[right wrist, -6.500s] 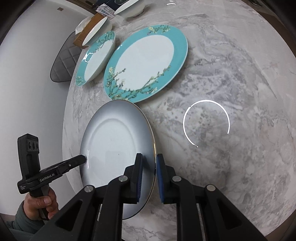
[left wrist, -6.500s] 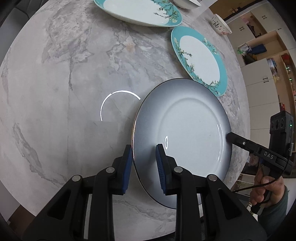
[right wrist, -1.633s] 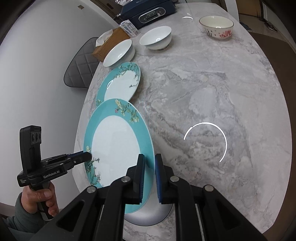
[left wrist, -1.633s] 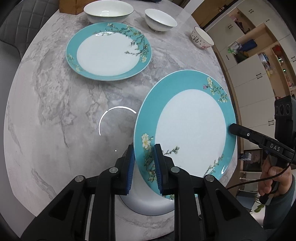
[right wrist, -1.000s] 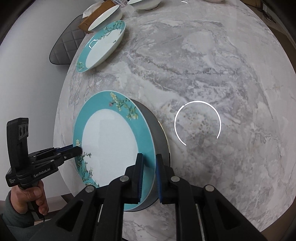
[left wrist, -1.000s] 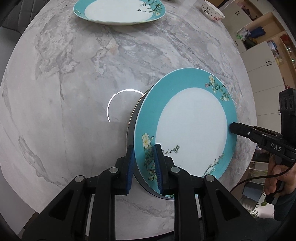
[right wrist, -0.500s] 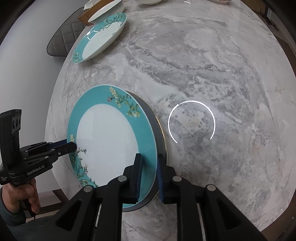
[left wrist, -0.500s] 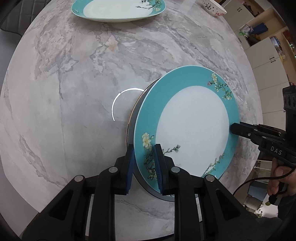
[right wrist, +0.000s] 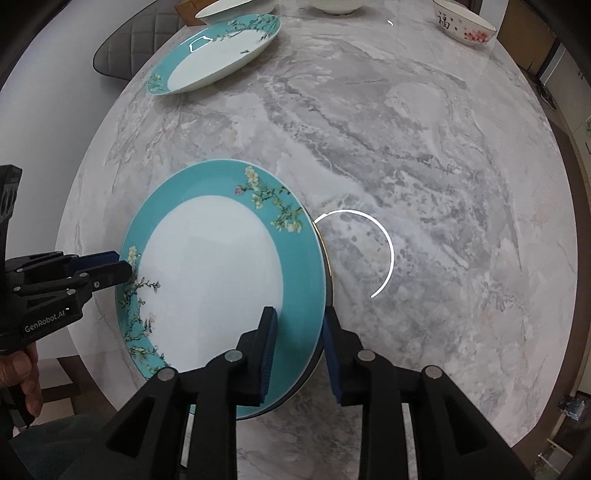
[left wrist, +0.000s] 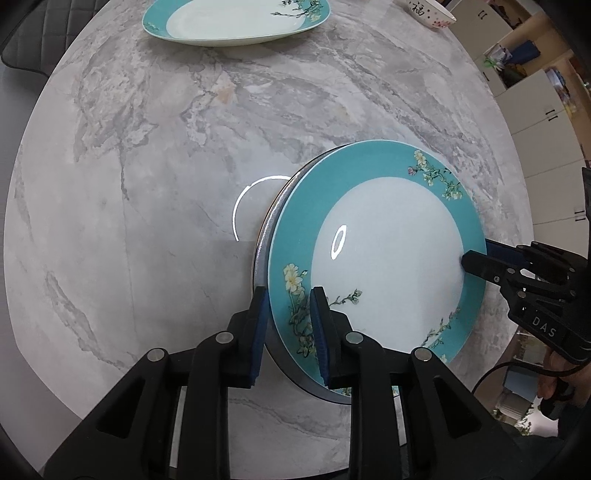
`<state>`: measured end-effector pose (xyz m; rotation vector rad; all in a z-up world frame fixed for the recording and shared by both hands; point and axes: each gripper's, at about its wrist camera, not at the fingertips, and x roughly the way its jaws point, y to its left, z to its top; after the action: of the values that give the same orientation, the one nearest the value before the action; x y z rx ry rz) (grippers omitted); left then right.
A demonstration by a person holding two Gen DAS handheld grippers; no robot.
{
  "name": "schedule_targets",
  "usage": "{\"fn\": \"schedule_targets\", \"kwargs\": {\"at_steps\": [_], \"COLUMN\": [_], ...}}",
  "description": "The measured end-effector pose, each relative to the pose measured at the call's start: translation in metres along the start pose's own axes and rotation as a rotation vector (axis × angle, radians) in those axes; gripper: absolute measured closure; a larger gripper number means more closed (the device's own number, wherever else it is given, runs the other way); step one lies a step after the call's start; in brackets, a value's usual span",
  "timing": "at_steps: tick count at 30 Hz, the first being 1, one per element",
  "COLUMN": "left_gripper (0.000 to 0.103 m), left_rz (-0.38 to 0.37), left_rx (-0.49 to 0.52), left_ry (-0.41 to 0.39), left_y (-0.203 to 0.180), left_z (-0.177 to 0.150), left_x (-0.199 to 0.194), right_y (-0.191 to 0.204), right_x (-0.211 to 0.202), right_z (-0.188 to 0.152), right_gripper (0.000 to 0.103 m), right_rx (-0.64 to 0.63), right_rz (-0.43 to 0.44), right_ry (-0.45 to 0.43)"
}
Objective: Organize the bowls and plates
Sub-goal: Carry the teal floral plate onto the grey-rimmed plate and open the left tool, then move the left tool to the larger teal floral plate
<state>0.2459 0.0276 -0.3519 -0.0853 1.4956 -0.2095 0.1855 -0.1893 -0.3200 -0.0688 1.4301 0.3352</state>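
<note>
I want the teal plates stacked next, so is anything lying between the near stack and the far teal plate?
Nothing visible does. Between the near teal plate, sitting on the grey plate, and the far teal plate lies only bare marble table. The bowls stand farther back.

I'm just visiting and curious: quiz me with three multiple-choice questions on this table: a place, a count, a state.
1. The near turquoise plate lies: A) on a grey plate B) inside a bowl C) on a chair.
2. Turquoise-rimmed plates in view: A) one B) two C) four.
3. The pink-flowered bowl stands: A) upside down B) upright C) on its side.
Answers: 1 A, grey rim shows beneath it; 2 B, a second plate lies farther back; 3 B, its opening faces up.
</note>
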Motion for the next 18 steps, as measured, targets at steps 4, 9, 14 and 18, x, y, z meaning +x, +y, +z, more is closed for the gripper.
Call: {"fn": "schedule_targets", "kwargs": {"at_steps": [4,9,14,18], "left_gripper": [0.079,0.079,0.027,0.008], "left_rz": [0.001,-0.016,-0.066,-0.092], "left_rx": [0.002,-0.017,-0.061,-0.124], "left_ry": [-0.003,-0.011,-0.083,-0.129], "left_y": [-0.002,0.002,0.014,0.033], "left_z": [-0.001,-0.002,-0.006,-0.001], "left_x": [0.000,-0.001,-0.018,-0.035], "right_y": [0.007,0.011,0.008,-0.005], "right_x": [0.002,0.003,-0.013,-0.039], "right_z": [0.002,0.003,0.005,0.014], "right_gripper": [0.066,0.049,0.012,0.000], "right_rx": [-0.034,-0.048,-0.024,-0.035], "right_rz": [-0.042,-0.049,-0.073,-0.056], "right_ry": [-0.001,-0.006,-0.080,-0.210]}}
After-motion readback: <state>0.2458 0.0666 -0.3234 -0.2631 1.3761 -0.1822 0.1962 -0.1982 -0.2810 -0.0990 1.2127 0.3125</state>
